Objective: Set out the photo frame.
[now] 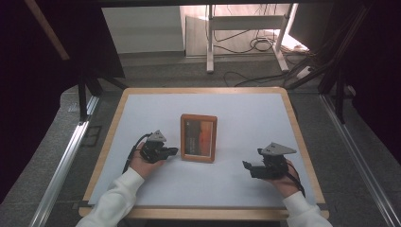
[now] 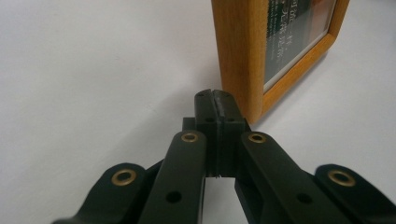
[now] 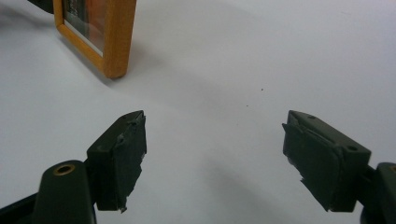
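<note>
A wooden picture frame [image 1: 199, 137] stands upright in the middle of the white table [image 1: 246, 113], its photo side toward the person. My left gripper [image 1: 174, 151] sits just left of the frame's lower left corner, jaws shut with nothing between them. In the left gripper view its tips [image 2: 214, 94] are right beside the frame's wooden edge [image 2: 238, 56]; contact is unclear. My right gripper [image 1: 246, 165] rests on the table to the frame's right, well apart from it, jaws open and empty. From the right gripper [image 3: 215, 135] the frame [image 3: 114, 35] appears at the upper left.
The table has a light wooden rim [image 1: 109, 137]. Metal rails [image 1: 61, 165] run along both sides of the table. Beyond the far edge stand a white stand [image 1: 246, 28] and loose cables on the floor [image 1: 255, 45].
</note>
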